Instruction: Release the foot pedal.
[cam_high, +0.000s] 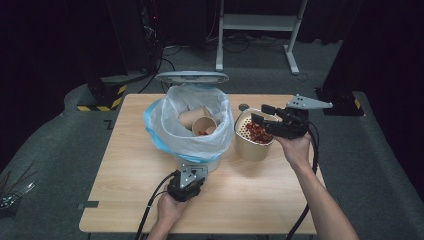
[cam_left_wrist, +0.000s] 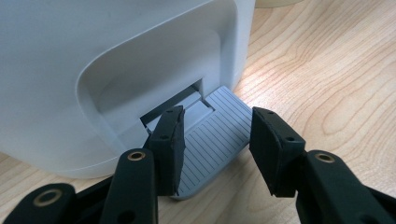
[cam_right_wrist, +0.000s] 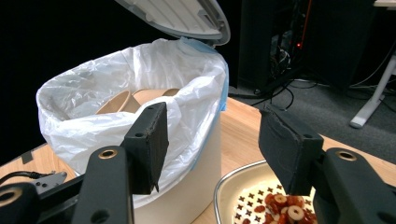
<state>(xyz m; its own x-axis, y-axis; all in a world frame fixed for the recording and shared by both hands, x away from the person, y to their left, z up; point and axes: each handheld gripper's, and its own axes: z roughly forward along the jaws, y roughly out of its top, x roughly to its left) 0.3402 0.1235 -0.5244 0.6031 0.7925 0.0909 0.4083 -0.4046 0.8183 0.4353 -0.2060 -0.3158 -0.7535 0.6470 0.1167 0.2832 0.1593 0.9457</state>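
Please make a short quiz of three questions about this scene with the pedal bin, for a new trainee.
1. True or false: the lid of the white pedal bin stands open.
2. What lies under the left gripper? A) a paper cup B) the grey foot pedal C) a cable
3. What does the perforated insert of the beige container beside the bin hold, just below the right gripper?

Key:
1. True; the lid is raised, and paper cups lie in the bag.
2. B; the jaws stand apart over the pedal.
3. Red food pieces; the right jaws stand apart above them, holding nothing.
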